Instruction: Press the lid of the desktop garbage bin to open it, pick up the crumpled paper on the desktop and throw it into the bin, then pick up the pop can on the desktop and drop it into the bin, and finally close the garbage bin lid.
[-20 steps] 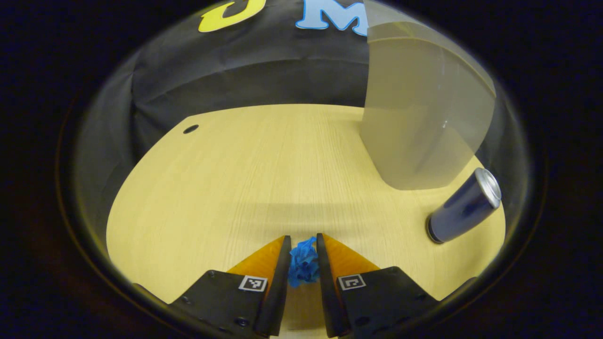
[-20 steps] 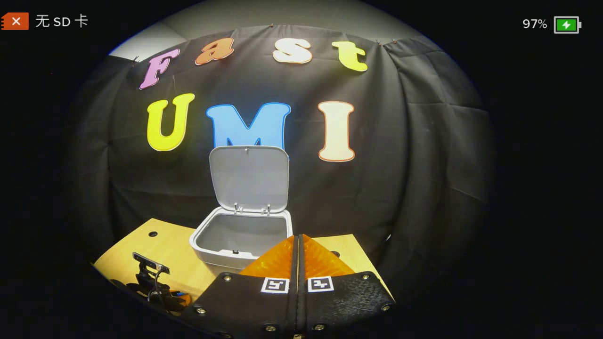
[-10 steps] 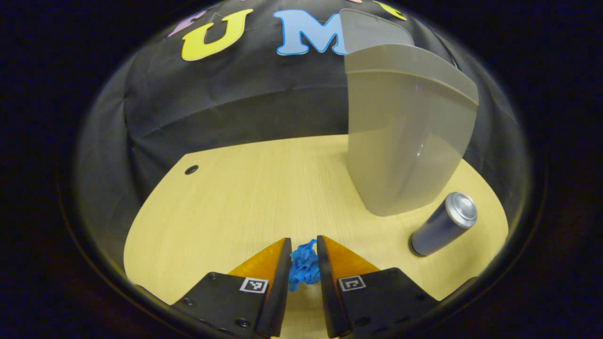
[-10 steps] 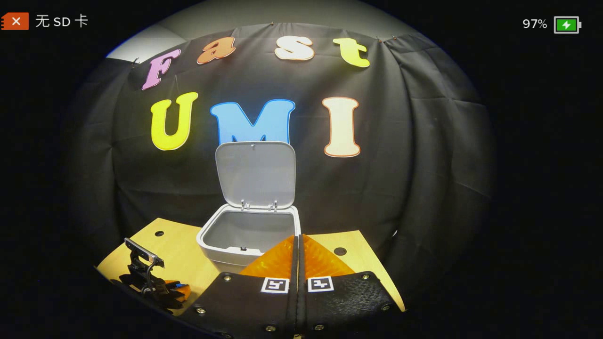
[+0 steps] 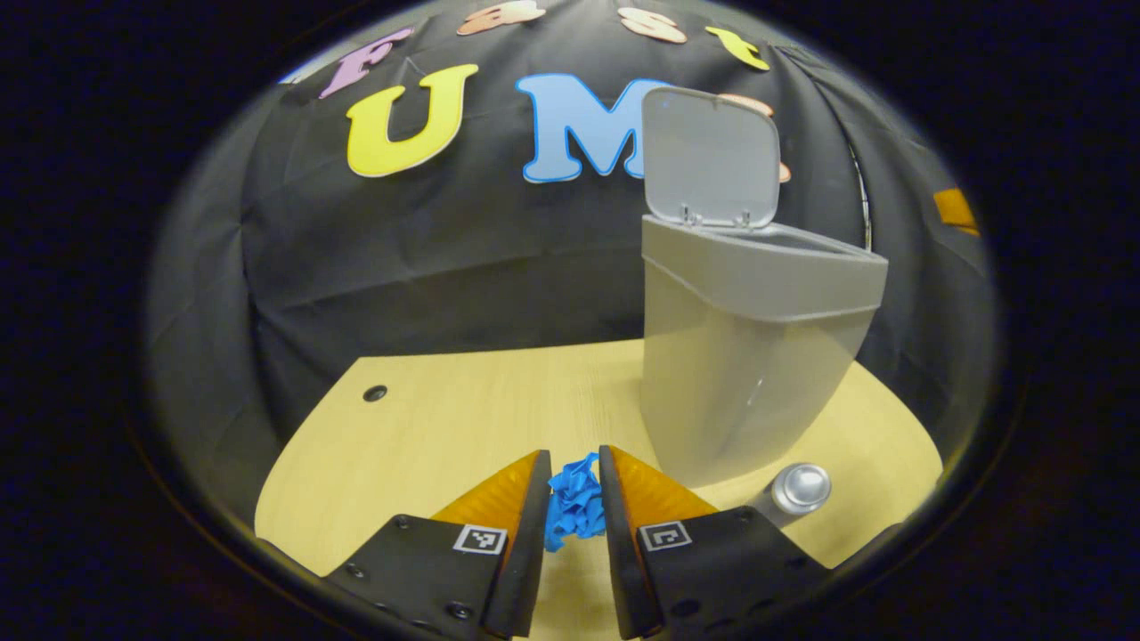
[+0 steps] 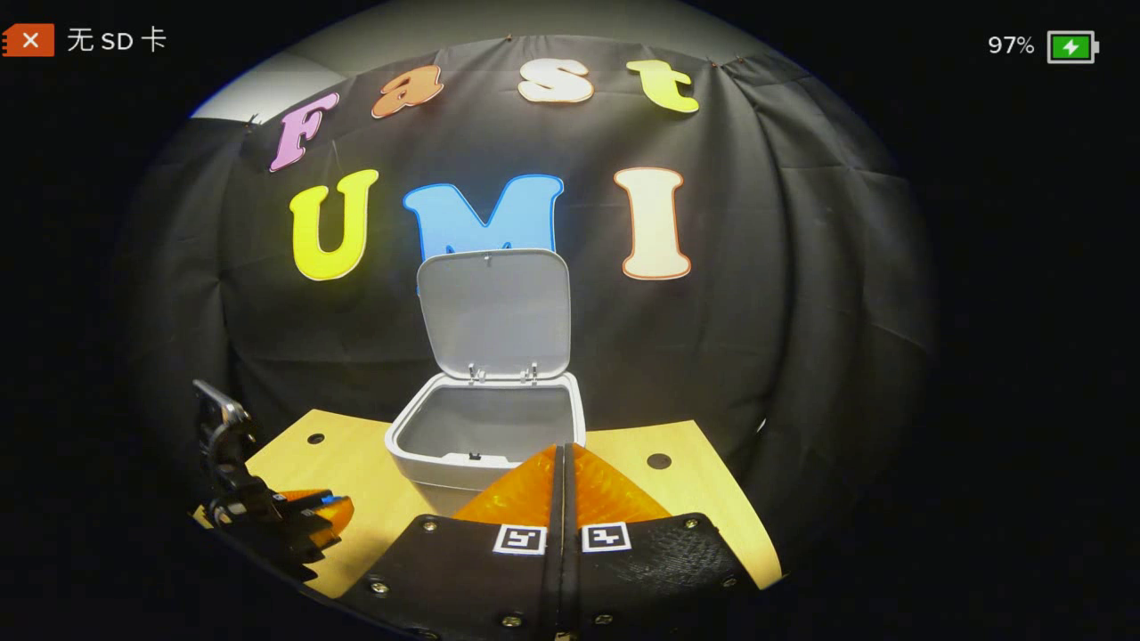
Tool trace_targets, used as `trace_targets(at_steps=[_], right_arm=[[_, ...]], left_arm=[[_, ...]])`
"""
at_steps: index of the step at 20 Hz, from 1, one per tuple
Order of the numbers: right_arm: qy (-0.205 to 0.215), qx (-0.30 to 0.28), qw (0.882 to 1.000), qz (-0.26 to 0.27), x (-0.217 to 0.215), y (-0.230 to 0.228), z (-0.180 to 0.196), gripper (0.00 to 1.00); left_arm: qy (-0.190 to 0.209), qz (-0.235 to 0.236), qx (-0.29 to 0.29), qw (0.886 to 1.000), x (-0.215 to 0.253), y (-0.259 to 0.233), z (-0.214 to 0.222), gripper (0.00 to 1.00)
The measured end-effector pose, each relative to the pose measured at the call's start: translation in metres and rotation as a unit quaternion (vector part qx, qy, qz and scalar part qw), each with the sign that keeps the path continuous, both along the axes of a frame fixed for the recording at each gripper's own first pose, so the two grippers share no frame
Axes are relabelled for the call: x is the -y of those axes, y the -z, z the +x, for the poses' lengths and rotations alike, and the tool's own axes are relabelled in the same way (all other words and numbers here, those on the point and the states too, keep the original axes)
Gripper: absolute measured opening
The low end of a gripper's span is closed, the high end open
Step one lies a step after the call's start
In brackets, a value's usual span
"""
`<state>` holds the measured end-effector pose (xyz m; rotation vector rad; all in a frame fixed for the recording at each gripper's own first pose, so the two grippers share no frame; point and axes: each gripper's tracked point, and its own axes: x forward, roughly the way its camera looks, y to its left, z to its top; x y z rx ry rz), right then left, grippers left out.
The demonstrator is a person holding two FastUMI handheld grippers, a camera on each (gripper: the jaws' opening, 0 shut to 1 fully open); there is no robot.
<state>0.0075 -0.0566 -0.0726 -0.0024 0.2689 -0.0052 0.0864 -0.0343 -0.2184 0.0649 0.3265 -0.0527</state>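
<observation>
Paper (image 5: 575,500), blue and crumpled, pinched between both fingers of the left tongs (image 5: 574,499), clear of the pale wooden surface (image 5: 463,418). Grey plastic garbage bin (image 5: 748,356) ahead and to the right of that pinch, standing upright, hinged lid (image 5: 708,156) swung fully back, rim well above the level of the paper. Mouth of the bin up and rightward from the grip: that offset governs the coming move, a lift over the near rim before letting go. In the right gripper view, bin (image 6: 485,436) seen from higher, hollow interior bare, left tongs (image 6: 303,516) low at the left edge with a speck of blue between the fingers, near the bin's left side yet below its rim. Right tongs (image 6: 561,472) clenched on nothing, fingers pressed flat together, hovering in front of the bin. Silver-topped pop can (image 5: 800,488) standing upright on the surface just beside the bin's base, right of the left tongs, untouched. Judged stage: lid opened, paper grasped and in transit, drop not yet made; can and lid closing left. Likely risk: clipping the rim if raised too little.
</observation>
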Motion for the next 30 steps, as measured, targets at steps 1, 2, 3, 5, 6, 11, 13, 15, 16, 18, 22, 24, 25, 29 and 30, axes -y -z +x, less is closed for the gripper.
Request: trace_targets(at_steps=[1, 2, 3, 5, 6, 11, 13, 15, 16, 18, 22, 24, 25, 29, 30], right_arm=[[0.0, -0.002, 1.0, 0.002, 0.0, 0.002, -0.001, 0.0], [-0.001, -0.004, 1.0, 0.005, 0.0, 0.003, -0.002, 0.0], [-0.001, -0.005, 1.0, 0.007, 0.001, 0.005, -0.003, 0.01], [0.0, -0.005, 1.0, 0.011, 0.004, 0.006, -0.006, 0.01], [0.002, -0.004, 1.0, 0.012, 0.007, 0.005, -0.007, 0.01], [0.018, -0.006, 1.0, 0.022, 0.025, 0.009, -0.013, 0.01], [0.024, -0.006, 0.999, 0.027, 0.031, 0.01, -0.016, 0.01], [0.029, -0.006, 0.999, 0.03, 0.036, 0.01, -0.018, 0.01], [0.032, -0.006, 0.999, 0.031, 0.038, 0.011, -0.019, 0.01], [0.038, -0.007, 0.999, 0.033, 0.045, 0.013, -0.024, 0.01], [0.056, -0.011, 0.998, 0.039, 0.062, 0.017, -0.031, 0.01], [0.065, -0.014, 0.997, 0.043, 0.069, 0.022, -0.034, 0.01], [0.069, -0.016, 0.997, 0.043, 0.073, 0.024, -0.036, 0.01], [0.081, -0.025, 0.995, 0.046, 0.086, 0.03, -0.039, 0.01], [0.082, -0.027, 0.995, 0.046, 0.087, 0.03, -0.037, 0.01]], left_arm=[[0.001, -0.002, 0.013, 1.0, 0.006, -0.012, 0.001, 0.4], [0.003, -0.005, 0.026, 1.0, 0.011, -0.024, 0.001, 0.4], [0.004, -0.008, 0.035, 0.999, 0.016, -0.036, 0.003, 0.4], [0.011, -0.014, 0.057, 0.998, 0.023, -0.06, 0.008, 0.42], [0.013, -0.018, 0.067, 0.998, 0.028, -0.072, 0.009, 0.42], [0.033, -0.029, 0.116, 0.992, 0.055, -0.128, 0.019, 0.41], [0.045, -0.03, 0.131, 0.99, 0.068, -0.146, 0.024, 0.38], [0.056, -0.03, 0.143, 0.988, 0.083, -0.16, 0.032, 0.42], [0.061, -0.028, 0.147, 0.987, 0.09, -0.165, 0.036, 0.42], [0.073, -0.023, 0.155, 0.985, 0.106, -0.172, 0.046, 0.37], [0.097, -0.015, 0.159, 0.982, 0.135, -0.175, 0.062, 0.37], [0.1, -0.022, 0.158, 0.982, 0.144, -0.174, 0.072, 0.37], [0.1, -0.021, 0.159, 0.982, 0.147, -0.174, 0.077, 0.37], [0.105, -0.008, 0.157, 0.982, 0.154, -0.167, 0.094, 0.51], [0.105, -0.01, 0.154, 0.982, 0.155, -0.163, 0.096, 0.6]])
